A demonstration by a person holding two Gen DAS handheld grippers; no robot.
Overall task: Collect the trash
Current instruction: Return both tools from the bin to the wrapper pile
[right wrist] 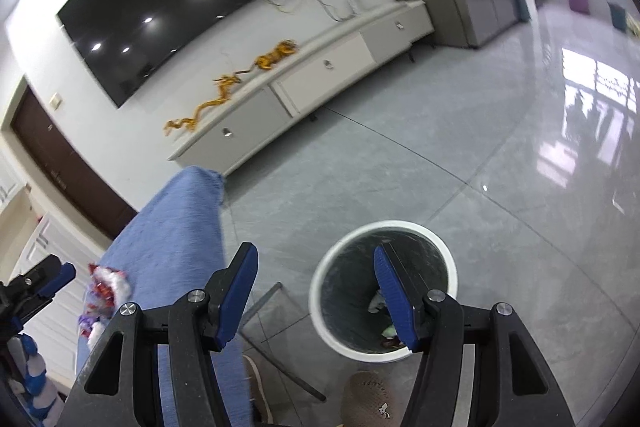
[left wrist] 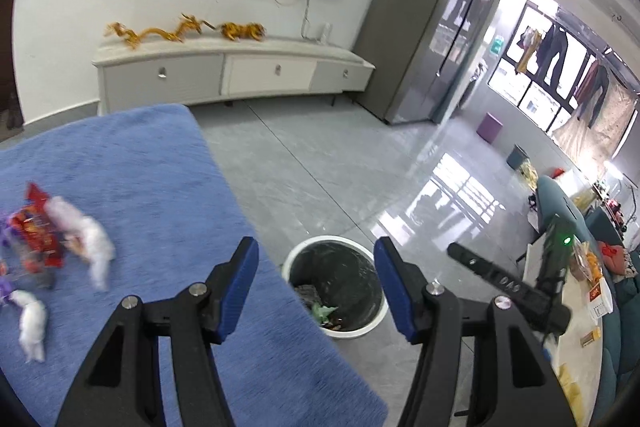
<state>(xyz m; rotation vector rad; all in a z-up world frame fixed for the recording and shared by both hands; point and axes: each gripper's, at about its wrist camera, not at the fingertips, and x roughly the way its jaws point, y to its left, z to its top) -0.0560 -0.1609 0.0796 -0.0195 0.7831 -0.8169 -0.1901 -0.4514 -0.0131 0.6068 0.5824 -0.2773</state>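
Blue-covered table [left wrist: 152, 179]: red wrappers [left wrist: 38, 227] and white tissue wads [left wrist: 90, 247] at left. Grey tiled floor [left wrist: 320, 163]: white bin [left wrist: 336, 285] just right of table.

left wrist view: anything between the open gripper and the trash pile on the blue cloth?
Only bare blue cloth separates the left hand-held gripper from the wrappers.

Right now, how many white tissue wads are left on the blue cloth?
2 clear ones in the left wrist view: a larger wad beside the red wrapper, and a smaller wad nearer the camera. More could be hidden past the frame's left edge.
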